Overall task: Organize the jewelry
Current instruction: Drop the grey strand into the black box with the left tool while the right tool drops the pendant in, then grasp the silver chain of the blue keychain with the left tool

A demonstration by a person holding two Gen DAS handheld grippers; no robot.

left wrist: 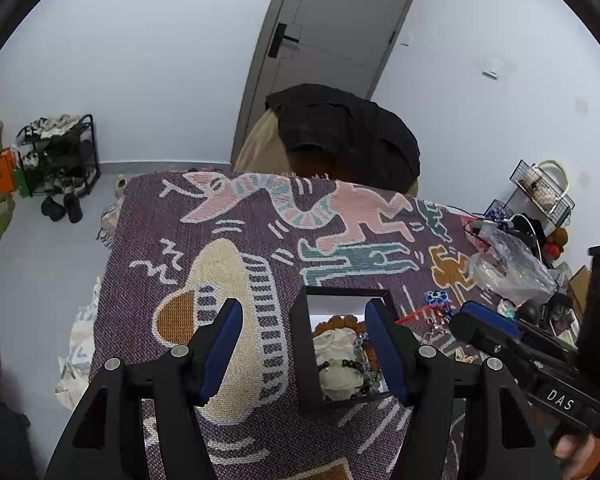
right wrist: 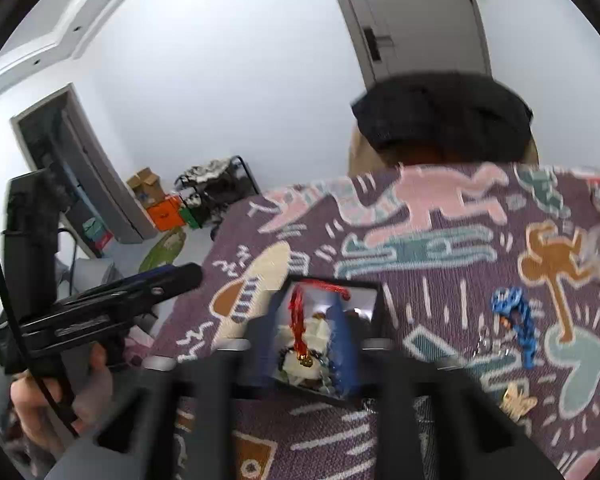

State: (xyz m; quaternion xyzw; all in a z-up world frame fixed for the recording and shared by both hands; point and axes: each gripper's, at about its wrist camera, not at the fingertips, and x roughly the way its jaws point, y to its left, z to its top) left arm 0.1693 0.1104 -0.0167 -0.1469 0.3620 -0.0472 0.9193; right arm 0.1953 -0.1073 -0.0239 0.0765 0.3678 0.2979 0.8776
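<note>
Jewelry already fills much of the black box [left wrist: 305, 344] on the cloth-covered bench [left wrist: 236, 216]: beads and a pale bracelet. In the right view a red cord [right wrist: 299, 322] hangs between the parted fingers of the right hand-held gripper [right wrist: 304, 344] over the box; whether they pinch it I cannot tell. The left hand-held gripper [left wrist: 304, 356] is open, empty, straddling the box's left wall. The blue chain [right wrist: 516, 322] lies apart on the cloth. Risk: the cord may snag a finger and drag out, or the left fingers may nudge the box.
</note>
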